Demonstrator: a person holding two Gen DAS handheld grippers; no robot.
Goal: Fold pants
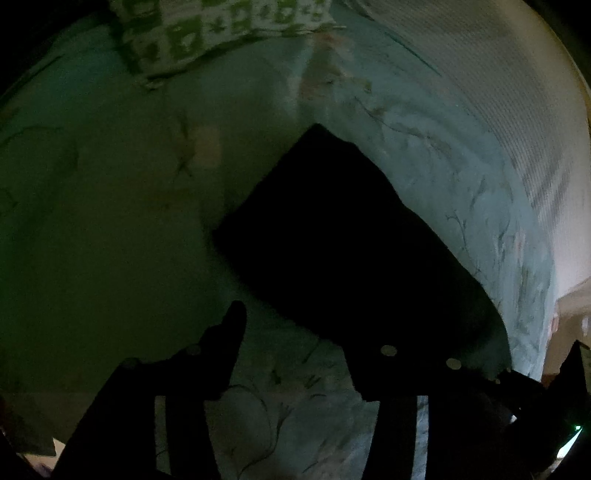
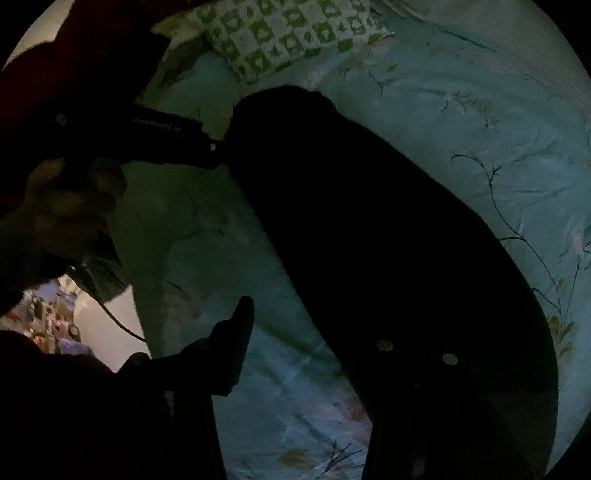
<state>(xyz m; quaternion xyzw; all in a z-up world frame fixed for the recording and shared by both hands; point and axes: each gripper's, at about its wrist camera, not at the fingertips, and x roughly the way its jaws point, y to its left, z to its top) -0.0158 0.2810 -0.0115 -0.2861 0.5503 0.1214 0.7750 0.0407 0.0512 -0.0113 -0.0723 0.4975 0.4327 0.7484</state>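
Left claw (image 1: 295, 332) and right claw (image 2: 314, 332), jaws apart and gripping nothing, hang over the dark, soft, roughly rectangular pants (image 1: 332, 236) lying flat on the floral bed (image 1: 110, 221), likely let go after a fold, checked pillow (image 1: 207, 29) beyond.

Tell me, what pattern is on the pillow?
Green and white checks on the pillow, clearest in the right wrist view.
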